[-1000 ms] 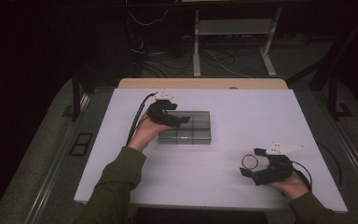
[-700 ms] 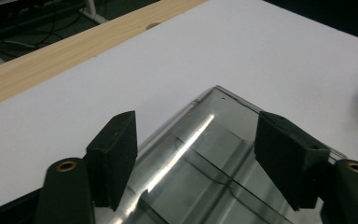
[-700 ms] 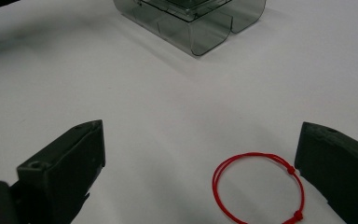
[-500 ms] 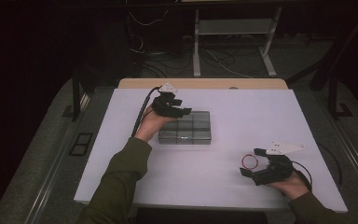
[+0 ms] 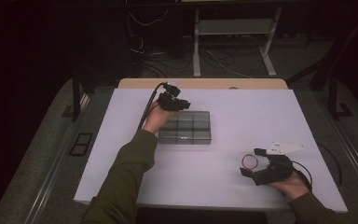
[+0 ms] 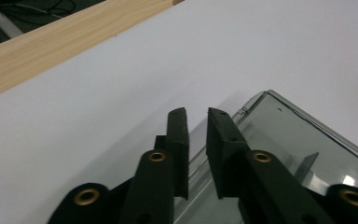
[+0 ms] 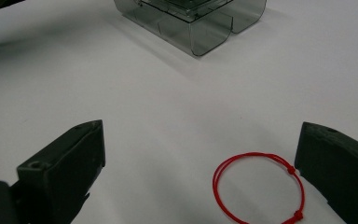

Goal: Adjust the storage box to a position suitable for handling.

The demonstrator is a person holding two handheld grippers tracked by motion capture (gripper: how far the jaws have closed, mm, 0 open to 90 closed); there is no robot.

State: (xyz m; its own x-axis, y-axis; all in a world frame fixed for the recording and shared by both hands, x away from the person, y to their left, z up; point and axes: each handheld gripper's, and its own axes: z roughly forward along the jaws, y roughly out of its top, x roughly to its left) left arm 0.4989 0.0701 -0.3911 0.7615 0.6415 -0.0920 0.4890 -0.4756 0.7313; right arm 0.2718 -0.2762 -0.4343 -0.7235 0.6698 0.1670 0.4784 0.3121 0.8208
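Note:
A clear smoky plastic box (image 5: 185, 127) with inner compartments lies on the white table (image 5: 261, 116). My left gripper (image 5: 182, 106) hovers at the box's far left corner. In the left gripper view its jaws (image 6: 197, 114) have just been closing and stand close together with a narrow gap. The box (image 6: 289, 135) has its rim running under that gap, and no pad visibly presses on it. My right gripper (image 5: 250, 162) rests near the front right, wide open (image 7: 203, 140). A red string loop (image 7: 256, 153) lies flat on the table between its jaws, closer to the right one.
A wooden strip (image 5: 205, 83) borders the table's far edge. Behind it, on the dark floor, are cables and a metal stand (image 5: 233, 28). In the right gripper view the box (image 7: 196, 28) sits well ahead of the loop, with bare table between.
The left hand has moved away from the person toward the box's far left corner, and its jaws have narrowed. The right hand and the red loop have not moved.

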